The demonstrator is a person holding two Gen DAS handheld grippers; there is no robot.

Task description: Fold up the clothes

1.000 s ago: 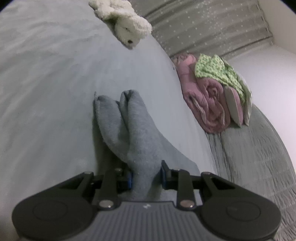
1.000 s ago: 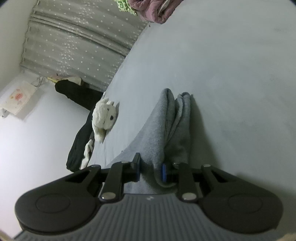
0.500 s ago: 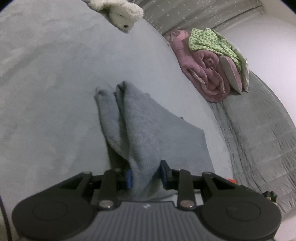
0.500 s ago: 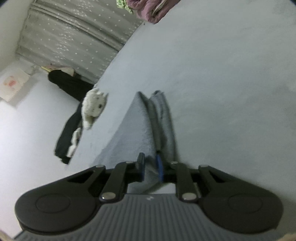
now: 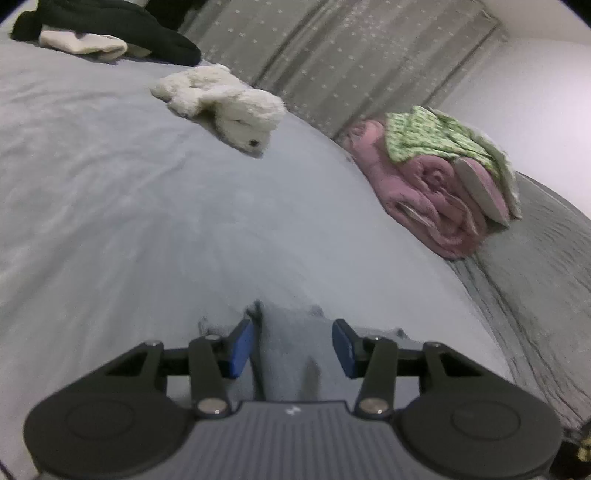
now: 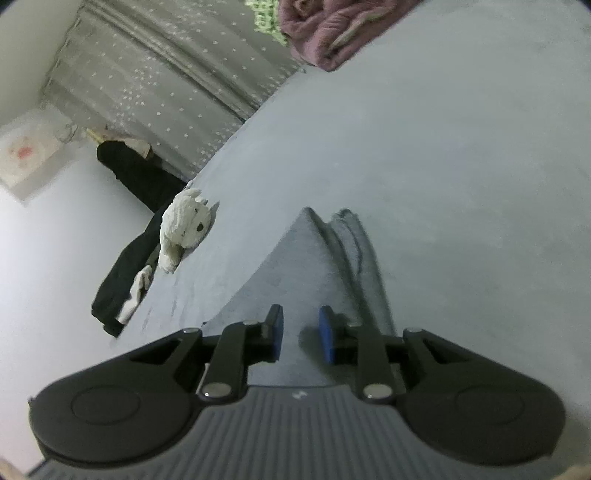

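A grey garment (image 6: 314,266) lies folded flat on the grey bed (image 6: 461,155), with a bunched fold along its right side. My right gripper (image 6: 301,334) is open just above its near edge, nothing between the pads. In the left wrist view the same garment (image 5: 291,343) lies under and between the open fingers of my left gripper (image 5: 293,345); the blue pads stand apart from the cloth. Most of the garment is hidden under the gripper body there.
A white plush toy (image 5: 225,103) lies on the bed further back. A rolled pink blanket (image 5: 428,195) with green patterned cloth (image 5: 436,136) on it sits at the right. Dark clothes (image 5: 110,29) lie at the far left. A dotted grey curtain (image 6: 170,74) hangs behind.
Both grippers have opened and let go of the garment, which now lies flat. The left gripper has tilted up and pulled back, so less of the garment shows.
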